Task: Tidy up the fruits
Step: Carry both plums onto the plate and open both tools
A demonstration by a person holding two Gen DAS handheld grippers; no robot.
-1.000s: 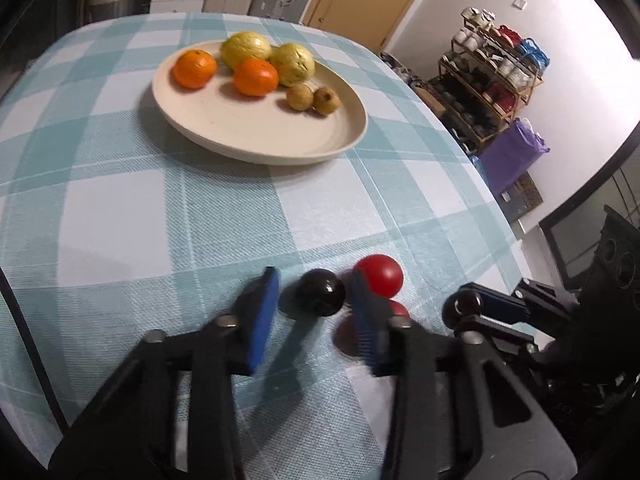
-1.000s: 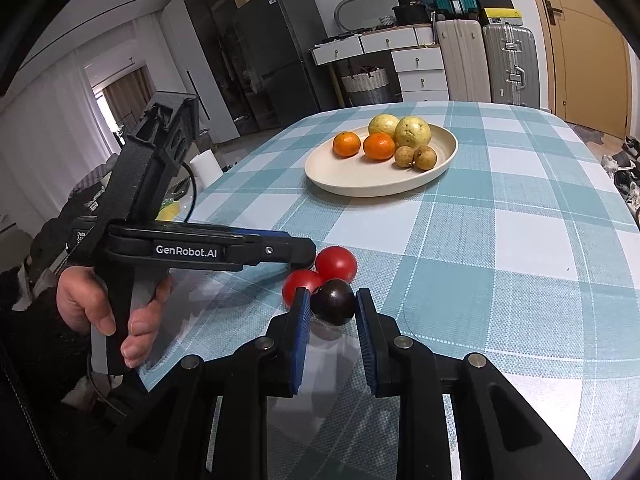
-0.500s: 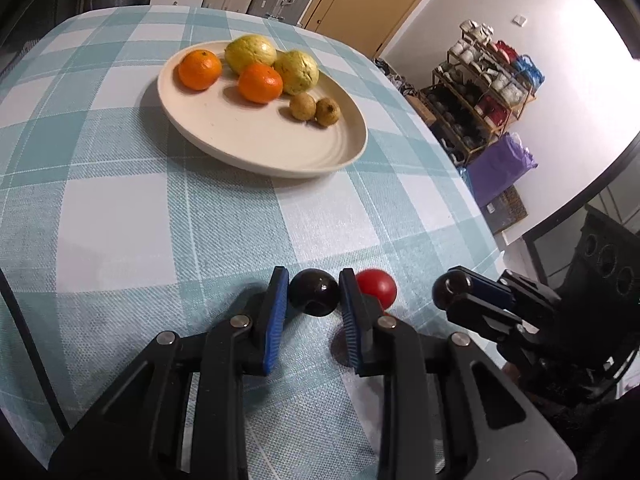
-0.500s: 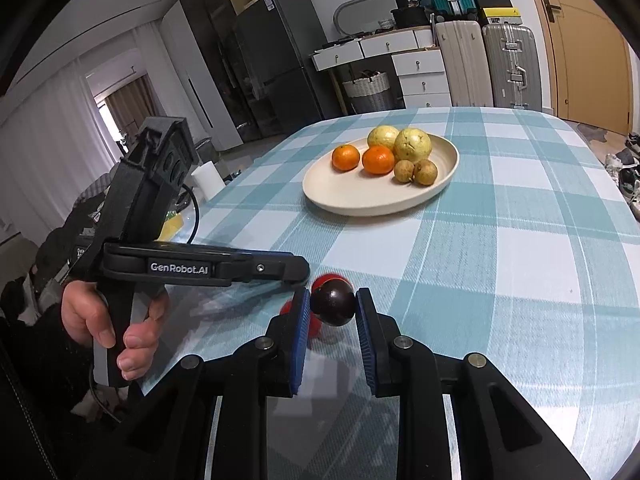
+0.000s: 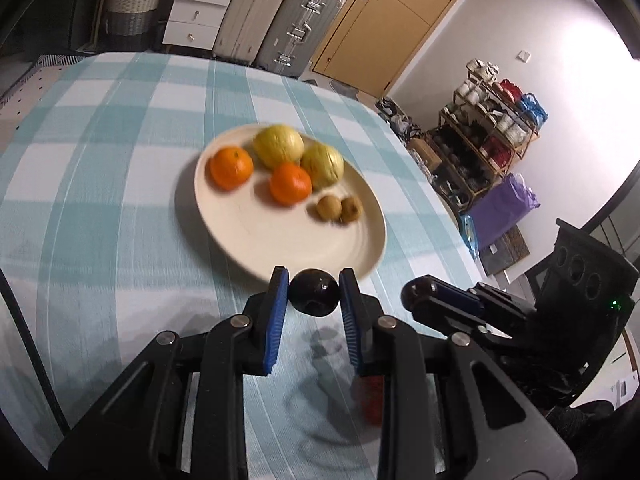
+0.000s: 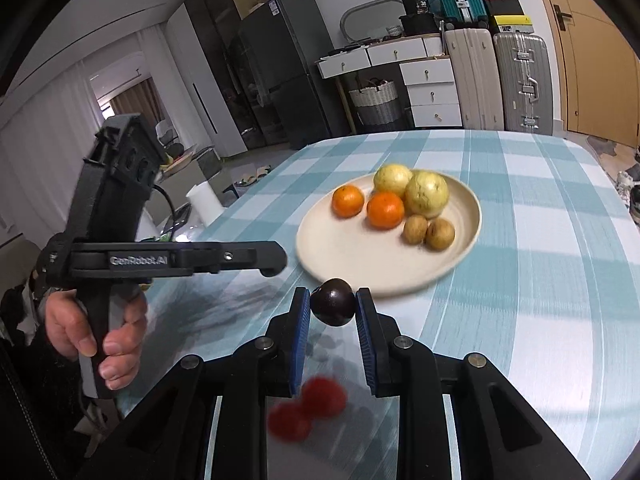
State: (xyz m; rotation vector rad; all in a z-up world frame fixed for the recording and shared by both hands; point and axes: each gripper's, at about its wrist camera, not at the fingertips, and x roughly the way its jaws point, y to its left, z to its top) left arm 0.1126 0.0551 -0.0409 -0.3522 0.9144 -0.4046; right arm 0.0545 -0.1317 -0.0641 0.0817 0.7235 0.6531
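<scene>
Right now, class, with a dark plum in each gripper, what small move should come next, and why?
Probably carry both forward over the plate and lower them. The left gripper and right gripper each pinch a dark plum just short of the near rim, and the front half of the plate lies bare beside the oranges.

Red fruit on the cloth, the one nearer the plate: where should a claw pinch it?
Pinch the red fruit across its round middle, from above. It seems to touch its red neighbour, so close on the two free sides.
</scene>
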